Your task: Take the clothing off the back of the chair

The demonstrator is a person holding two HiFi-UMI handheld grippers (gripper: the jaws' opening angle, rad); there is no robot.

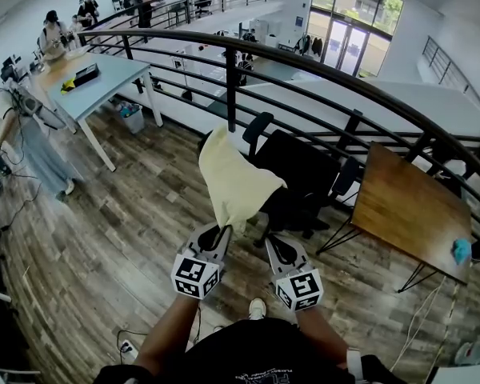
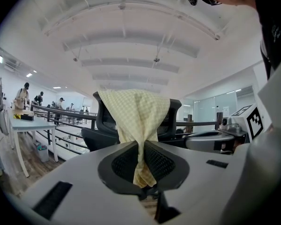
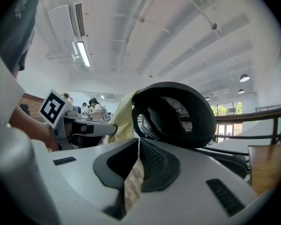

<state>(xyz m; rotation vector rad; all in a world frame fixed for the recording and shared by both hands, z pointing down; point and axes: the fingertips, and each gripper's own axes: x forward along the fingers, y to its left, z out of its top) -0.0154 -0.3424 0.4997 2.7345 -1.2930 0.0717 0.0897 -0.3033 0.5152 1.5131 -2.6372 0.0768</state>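
A pale yellow checked garment (image 1: 232, 178) hangs over the back of a black office chair (image 1: 308, 174). My left gripper (image 1: 222, 232) is shut on the garment's lower end. In the left gripper view the cloth (image 2: 138, 111) runs from the chair back down between the pads, pinched at the left gripper (image 2: 141, 146). My right gripper (image 1: 274, 242) sits just right of it, near the chair, shut with nothing between its jaws. In the right gripper view the right gripper (image 3: 138, 142) points at the chair's mesh back (image 3: 178, 114), with the garment's edge (image 3: 123, 118) to the left.
A curved black railing (image 1: 304, 62) runs behind the chair. A wooden table (image 1: 412, 206) with a blue object (image 1: 462, 250) stands at the right. A light blue table (image 1: 96, 82) and several people are at the far left. Cables lie on the wooden floor (image 1: 104, 254).
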